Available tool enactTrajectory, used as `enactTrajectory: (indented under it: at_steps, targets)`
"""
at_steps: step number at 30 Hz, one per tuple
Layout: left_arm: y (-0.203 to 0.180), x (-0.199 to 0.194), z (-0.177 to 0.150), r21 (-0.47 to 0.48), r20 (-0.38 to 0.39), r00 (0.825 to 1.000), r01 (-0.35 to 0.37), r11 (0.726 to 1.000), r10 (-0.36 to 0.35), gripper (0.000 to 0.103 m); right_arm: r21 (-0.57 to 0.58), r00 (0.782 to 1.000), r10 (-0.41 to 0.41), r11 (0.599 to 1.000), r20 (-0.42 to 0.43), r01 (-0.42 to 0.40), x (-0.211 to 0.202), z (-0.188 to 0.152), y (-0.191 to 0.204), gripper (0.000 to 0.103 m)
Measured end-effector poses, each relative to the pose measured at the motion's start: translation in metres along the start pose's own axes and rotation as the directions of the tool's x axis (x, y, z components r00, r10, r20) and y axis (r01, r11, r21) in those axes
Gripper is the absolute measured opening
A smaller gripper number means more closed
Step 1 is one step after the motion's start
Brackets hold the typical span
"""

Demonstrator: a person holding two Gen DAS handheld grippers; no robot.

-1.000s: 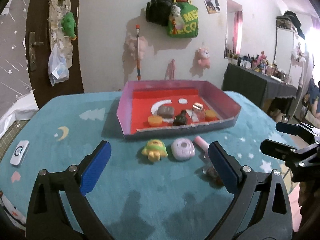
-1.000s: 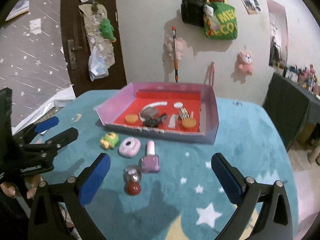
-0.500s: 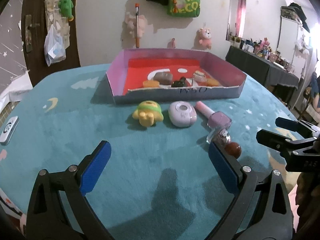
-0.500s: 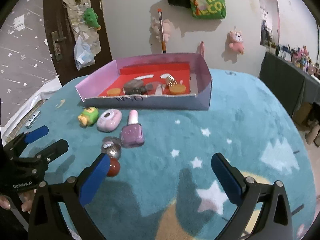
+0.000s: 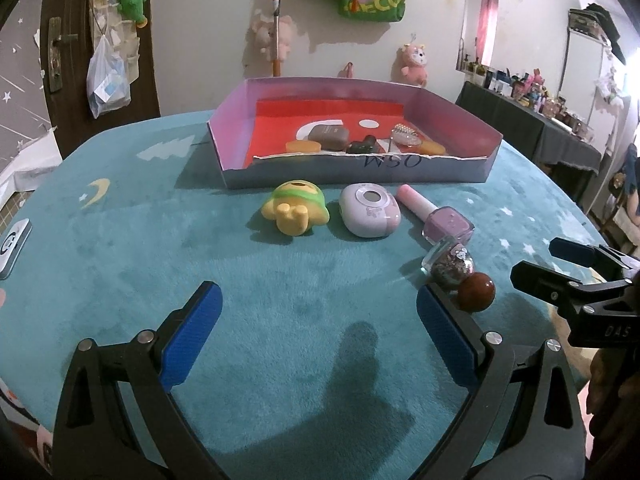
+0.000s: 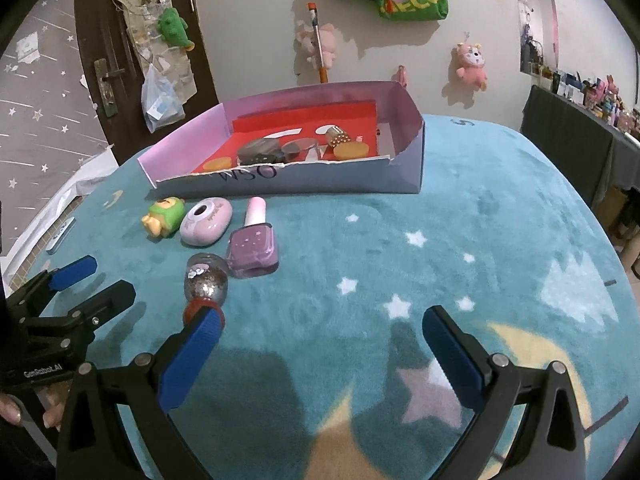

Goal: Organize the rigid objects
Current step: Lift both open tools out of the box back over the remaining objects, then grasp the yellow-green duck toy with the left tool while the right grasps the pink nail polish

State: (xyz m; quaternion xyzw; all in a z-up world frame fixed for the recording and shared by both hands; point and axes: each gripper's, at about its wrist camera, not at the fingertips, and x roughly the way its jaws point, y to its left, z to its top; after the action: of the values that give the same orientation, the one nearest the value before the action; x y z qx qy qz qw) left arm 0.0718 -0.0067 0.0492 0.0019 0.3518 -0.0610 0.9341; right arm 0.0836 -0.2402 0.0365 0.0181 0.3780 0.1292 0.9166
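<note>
Lying beside the right claw's (image 6: 322,340) left finger, glitter bottle (image 6: 206,282); both claws released, left claw (image 5: 318,324) too.

Plush matt tablecloth (image 5: 200,264), paper box (image 5: 360,168), glossy glitter bottle (image 6: 206,280)

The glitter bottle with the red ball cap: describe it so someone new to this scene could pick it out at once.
Start at the purple box with the red floor on the teal cloth; four loose items lie in front of it. The glitter bottle is the one farthest from the box, lying beside the lilac polish bottle. Only it has a clear body of silver glitter and a round red ball cap.
</note>
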Motion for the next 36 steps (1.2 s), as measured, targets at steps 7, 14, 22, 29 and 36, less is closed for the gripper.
enactTrajectory:
  at_steps: [7, 14, 22, 29, 36]
  targets:
    - [0.000, 0.001, 0.002, 0.001, -0.005, 1.000, -0.003, 1.000, 0.003, 0.099, 0.007, 1.000, 0.012, 1.000, -0.011, -0.012, 0.003, 0.001, -0.001, 0.103]
    - [0.002, 0.003, 0.004, -0.001, -0.008, 1.000, -0.003, 1.000, 0.003, 0.099, 0.002, 0.999, 0.029, 1.000, -0.021, -0.029, 0.007, 0.009, -0.001, 0.103]
    - [0.009, 0.009, 0.018, -0.006, -0.012, 1.000, -0.003, 1.000, 0.003, 0.099, -0.041, 0.999, 0.012, 0.999, -0.051, -0.014, 0.019, 0.027, 0.007, 0.103]
    - [0.019, 0.020, 0.031, -0.014, -0.036, 0.999, -0.006, 1.000, 0.005, 0.099, -0.101, 0.994, 0.009, 0.995, -0.108, -0.020, 0.042, 0.040, 0.019, 0.103]
    - [0.030, 0.036, 0.047, -0.008, -0.067, 0.997, -0.027, 1.000, 0.026, 0.099, -0.128, 0.989, 0.023, 0.991, -0.145, -0.042, 0.061, 0.054, 0.027, 0.103]
